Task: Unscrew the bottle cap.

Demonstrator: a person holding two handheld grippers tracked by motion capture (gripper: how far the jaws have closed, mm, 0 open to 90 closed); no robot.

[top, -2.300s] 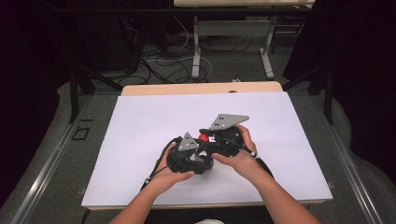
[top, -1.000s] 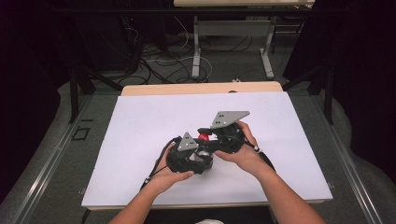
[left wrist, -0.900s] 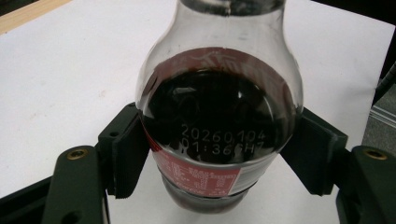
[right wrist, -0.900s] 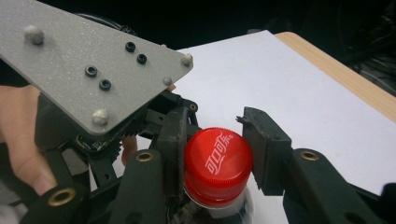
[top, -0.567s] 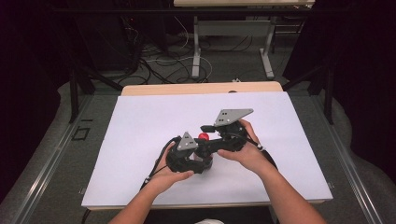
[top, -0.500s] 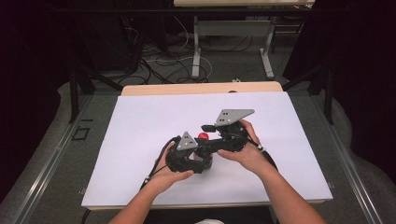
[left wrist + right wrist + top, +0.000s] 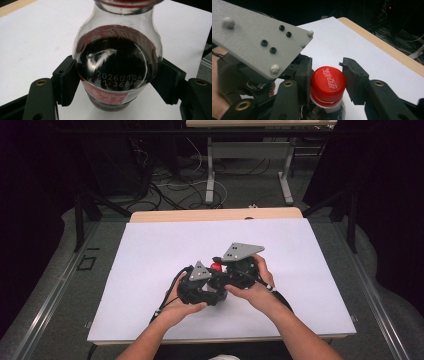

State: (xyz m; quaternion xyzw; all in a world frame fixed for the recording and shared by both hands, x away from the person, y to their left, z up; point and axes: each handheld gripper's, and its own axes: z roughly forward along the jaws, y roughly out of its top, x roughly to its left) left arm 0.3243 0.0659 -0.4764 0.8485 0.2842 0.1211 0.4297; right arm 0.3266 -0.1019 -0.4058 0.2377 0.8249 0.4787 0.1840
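A person seated at the near edge of a white-topped table works two black hand-held grippers together over a small clear glass bottle of dark cola, which sits near the middle of the table, slightly toward the near side. In the high view, the left gripper lies low at the left of the pair, and the right gripper stands just beside it on the right, its grey three-cornered plate tilted above the bottle's red screw cap.

The left gripper's jaws are closed tight on the bottle's round body: in the left gripper view, both ribbed black pads press against the glass on either side, just above the red label band, with a printed date code facing the camera.

The right gripper's jaws have just been closing around the cap. In the right gripper view, the left pad touches the cap's side and the right pad sits against its other side, gripping it. The left gripper's grey plate fills the upper left of that view.

A pale wooden strip edges the table's far side, with cables on the floor beyond.
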